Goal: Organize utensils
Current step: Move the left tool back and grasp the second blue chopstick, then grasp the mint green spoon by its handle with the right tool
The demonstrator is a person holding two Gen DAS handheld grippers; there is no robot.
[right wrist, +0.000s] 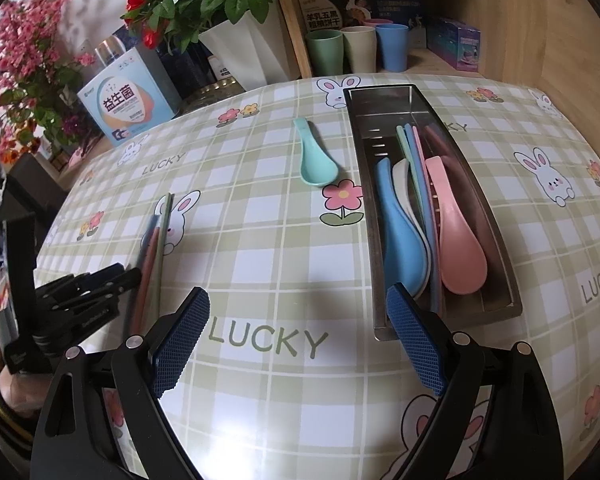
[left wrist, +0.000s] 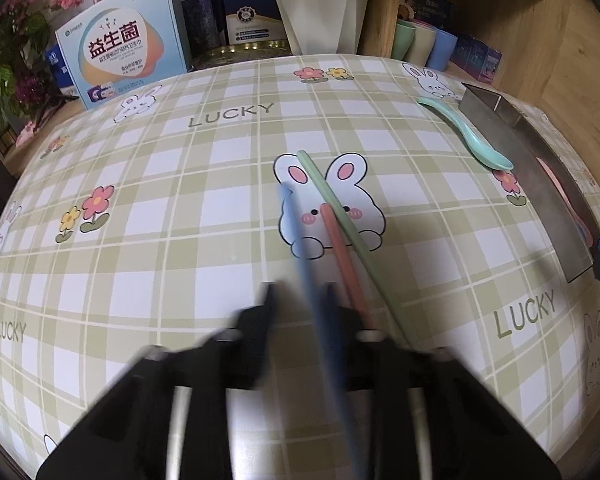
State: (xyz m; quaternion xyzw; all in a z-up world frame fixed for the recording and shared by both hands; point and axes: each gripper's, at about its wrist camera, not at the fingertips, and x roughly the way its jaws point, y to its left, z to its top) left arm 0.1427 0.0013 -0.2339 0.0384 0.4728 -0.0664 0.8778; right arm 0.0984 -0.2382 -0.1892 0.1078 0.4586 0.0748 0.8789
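Observation:
On the checked tablecloth lie three chopsticks side by side: blue (left wrist: 296, 232), pink (left wrist: 339, 248) and green (left wrist: 331, 196). My left gripper (left wrist: 301, 290) is shut on the blue chopstick, whose blurred shaft runs back between the black fingers; from the right wrist, this gripper (right wrist: 132, 276) shows at the chopsticks' near ends. A teal spoon (left wrist: 467, 136) (right wrist: 313, 160) lies left of the steel tray (right wrist: 379, 240), which holds a blue spoon (right wrist: 399, 240), a pink spoon (right wrist: 459, 248), a white spoon and several chopsticks. My right gripper (right wrist: 298, 294) hangs open over the table by the tray's near end.
At the back stand a white plant pot (right wrist: 252, 52), a light-blue box (right wrist: 128, 100) and flowers. Three cups (right wrist: 355, 48) sit in a wooden shelf niche behind the tray. A wooden wall (right wrist: 559, 60) closes off the right side.

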